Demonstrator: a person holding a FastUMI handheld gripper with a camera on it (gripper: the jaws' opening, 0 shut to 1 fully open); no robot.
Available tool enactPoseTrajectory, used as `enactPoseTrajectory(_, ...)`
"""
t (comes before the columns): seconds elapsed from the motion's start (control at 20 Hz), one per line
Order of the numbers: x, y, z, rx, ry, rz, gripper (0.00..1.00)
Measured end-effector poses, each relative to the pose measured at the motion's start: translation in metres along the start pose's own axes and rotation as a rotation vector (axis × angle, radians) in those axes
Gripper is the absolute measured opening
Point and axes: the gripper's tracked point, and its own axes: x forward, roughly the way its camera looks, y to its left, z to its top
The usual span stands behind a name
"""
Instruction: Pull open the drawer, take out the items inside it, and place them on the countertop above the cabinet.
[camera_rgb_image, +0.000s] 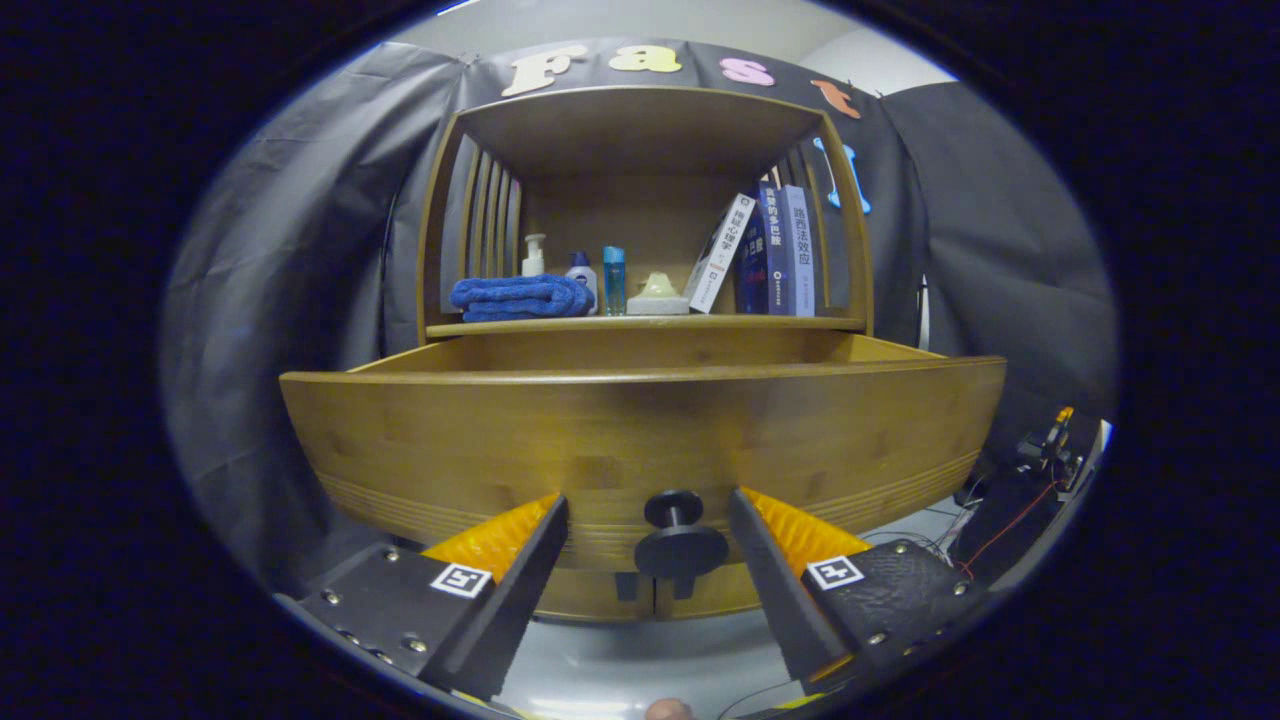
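With the drawer (640, 420) pulled out below the surface's (640, 324) front edge, the released claw (648, 520) is held astride the knob (680, 540), and should now be lifted clear.

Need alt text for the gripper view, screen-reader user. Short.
A wooden drawer stands pulled out of a cabinet, its black knob between the open tool's fingers, untouched. On the countertop behind it sit a folded blue towel, small bottles, a soap dish and books. The drawer's inside is hidden by its front.
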Motion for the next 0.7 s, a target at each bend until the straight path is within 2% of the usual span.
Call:
enactPoseTrajectory(0.35,0.034,0.003,0.006,0.051,0.02,0.017,0.99)
enactPoseTrajectory(0.7,0.071,0.015,0.015,0.014,0.035,-0.013,0.99)
